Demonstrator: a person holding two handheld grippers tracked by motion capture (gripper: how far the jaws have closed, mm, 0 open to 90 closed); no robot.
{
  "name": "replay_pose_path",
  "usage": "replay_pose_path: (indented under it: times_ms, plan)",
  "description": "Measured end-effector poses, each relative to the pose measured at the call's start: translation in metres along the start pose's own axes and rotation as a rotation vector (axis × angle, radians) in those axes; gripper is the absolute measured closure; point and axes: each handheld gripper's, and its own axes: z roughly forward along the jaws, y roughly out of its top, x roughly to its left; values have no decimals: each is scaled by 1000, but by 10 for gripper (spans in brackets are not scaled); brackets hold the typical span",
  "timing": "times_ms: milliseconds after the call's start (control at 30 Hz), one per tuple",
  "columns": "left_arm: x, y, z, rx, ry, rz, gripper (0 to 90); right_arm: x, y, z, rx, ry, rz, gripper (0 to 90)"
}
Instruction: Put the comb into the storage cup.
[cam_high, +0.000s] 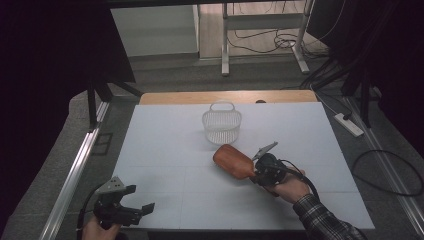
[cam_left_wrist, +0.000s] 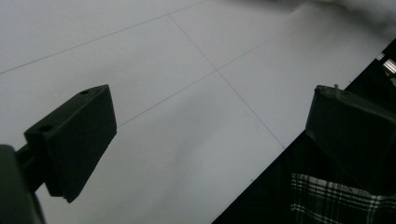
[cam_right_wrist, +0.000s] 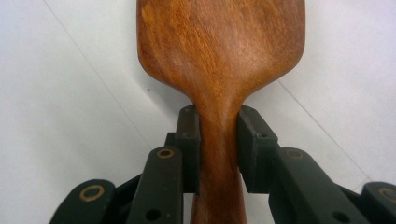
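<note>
Two grippers: the right gripper (cam_right_wrist: 218, 140) pinches a wooden paddle (cam_right_wrist: 222, 51), its wide end pointing at ten o'clock toward the basket (cam_high: 222, 123); the left gripper (cam_left_wrist: 205, 135) is spread wide.

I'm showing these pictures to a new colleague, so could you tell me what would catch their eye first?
The reddish-brown wooden paddle at mid-table stands out, its neck clamped between the jaws of the right gripper. Just beyond its broad end stands a white mesh basket with a handle. The left gripper hangs open over the table's near-left corner.
</note>
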Motion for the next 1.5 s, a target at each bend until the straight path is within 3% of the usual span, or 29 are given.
replay_pose_path:
  times_ms: [167,367,433,633,1033,1267,1500]
  plan:
    - [-2,3,2,-41,-45,17,23,1,0,-7,-42,9,1,720]
    - [-8,7,7,-35,-26,82,13,2,-1,-14,-81,12,0,719]
    - [-10,9,9,-36,1,110,5,3,-1,-17,-92,17,-1,720]
    - [-12,14,13,-48,7,134,0,4,-1,-21,-113,28,-1,719]
    - [-13,29,31,-16,-64,121,0,8,-2,-29,-156,44,-17,719]
    - [-16,42,39,-26,-75,124,0,9,-4,-35,-183,52,-14,719]
    - [-19,60,52,-39,-113,102,0,9,-5,-39,-208,65,-10,719]
